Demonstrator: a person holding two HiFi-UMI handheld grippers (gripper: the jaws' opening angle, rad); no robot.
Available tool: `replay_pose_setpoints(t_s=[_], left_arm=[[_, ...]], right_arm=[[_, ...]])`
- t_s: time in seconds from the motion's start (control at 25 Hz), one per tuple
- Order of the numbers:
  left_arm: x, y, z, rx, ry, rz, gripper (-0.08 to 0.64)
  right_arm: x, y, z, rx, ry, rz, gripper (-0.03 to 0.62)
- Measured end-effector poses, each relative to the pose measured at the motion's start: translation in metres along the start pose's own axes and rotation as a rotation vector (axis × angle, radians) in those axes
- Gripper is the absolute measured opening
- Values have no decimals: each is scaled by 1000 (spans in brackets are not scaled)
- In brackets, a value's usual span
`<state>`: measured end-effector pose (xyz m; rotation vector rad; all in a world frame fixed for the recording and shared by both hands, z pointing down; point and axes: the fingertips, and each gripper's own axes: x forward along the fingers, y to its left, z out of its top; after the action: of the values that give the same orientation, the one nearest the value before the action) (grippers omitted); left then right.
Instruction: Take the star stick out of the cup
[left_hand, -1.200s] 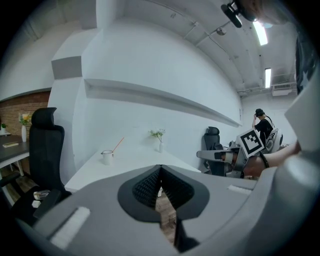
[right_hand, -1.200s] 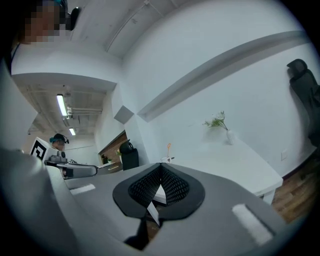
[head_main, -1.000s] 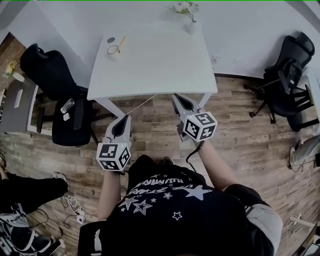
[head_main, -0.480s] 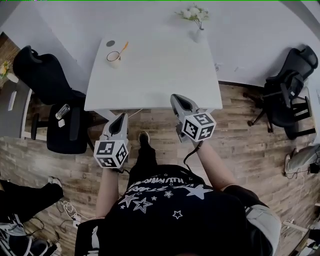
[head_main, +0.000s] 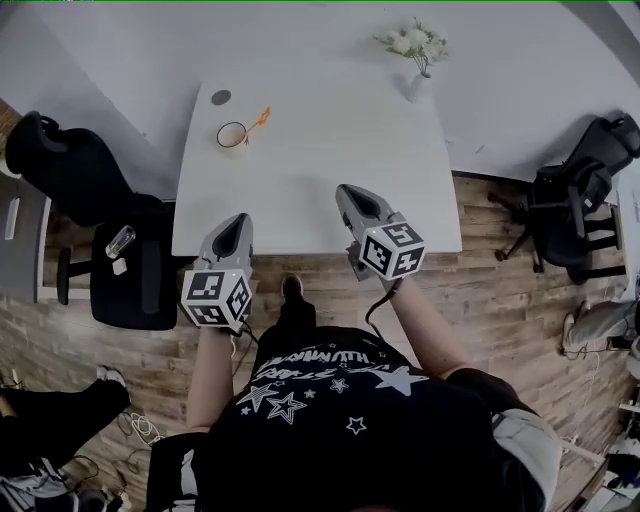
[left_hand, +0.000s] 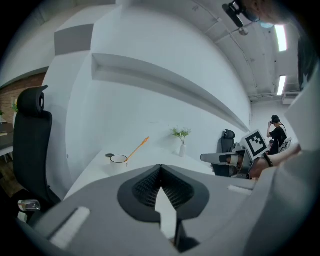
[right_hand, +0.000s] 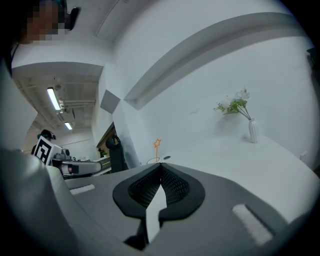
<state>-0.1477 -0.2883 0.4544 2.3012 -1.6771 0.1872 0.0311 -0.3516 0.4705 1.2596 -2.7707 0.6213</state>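
Observation:
A white cup stands at the far left of the white table, with an orange star stick leaning out of it to the right. Cup and stick lie well ahead in the left gripper view. The right gripper view shows the stick's star above the cup rim. My left gripper hangs over the table's near edge, shut and empty. My right gripper is further over the table, also shut and empty. Both are far from the cup.
A white vase of flowers stands at the table's far right, and a small dark disc lies behind the cup. Black office chairs stand at the left and right. A glass rests on a black seat at the left.
The table has come nearer in the head view as the person stepped towards it. Both grippers went from over the floor to over the table's near edge, still shut.

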Motion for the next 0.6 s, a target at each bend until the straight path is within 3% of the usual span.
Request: replay_pose_setpoints(t_s=[0.6], left_arm=[[66,90,31,-14,14,-5,3]], right_arm=[[127,4,22,-33,52,34,17]])
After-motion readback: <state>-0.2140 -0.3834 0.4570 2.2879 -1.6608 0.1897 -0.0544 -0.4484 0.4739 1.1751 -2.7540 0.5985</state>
